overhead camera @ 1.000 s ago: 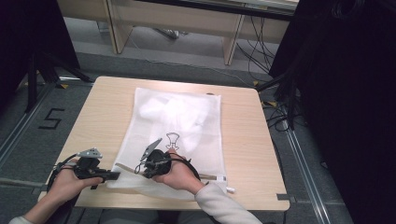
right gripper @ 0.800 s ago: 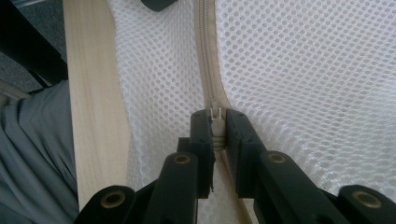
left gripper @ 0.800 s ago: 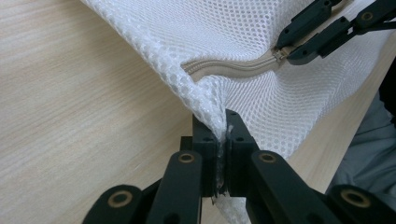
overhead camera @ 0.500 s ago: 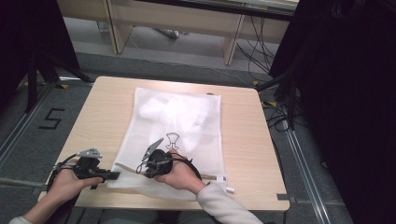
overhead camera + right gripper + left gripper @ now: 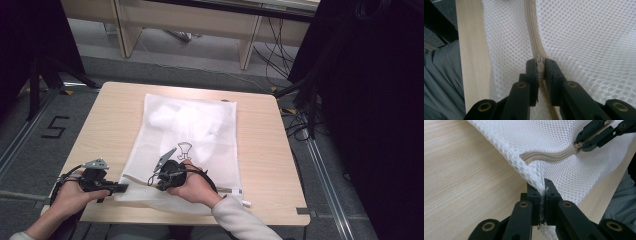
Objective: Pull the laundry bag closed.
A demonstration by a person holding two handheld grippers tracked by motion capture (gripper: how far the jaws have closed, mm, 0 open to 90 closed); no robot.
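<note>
Pale wooden table (image 5: 110, 120) carries everything. At its near edge the left gripper (image 5: 542, 195) is clamped on a corner of the white mesh zip-up laundry bag (image 5: 192, 130), while the right gripper (image 5: 540, 67) pinches what looks like the beige zipper's (image 5: 531, 30) metal slider.

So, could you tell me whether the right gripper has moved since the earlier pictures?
No. The right gripper sits at the same spot on the mesh bag, just below its printed figure.
</note>
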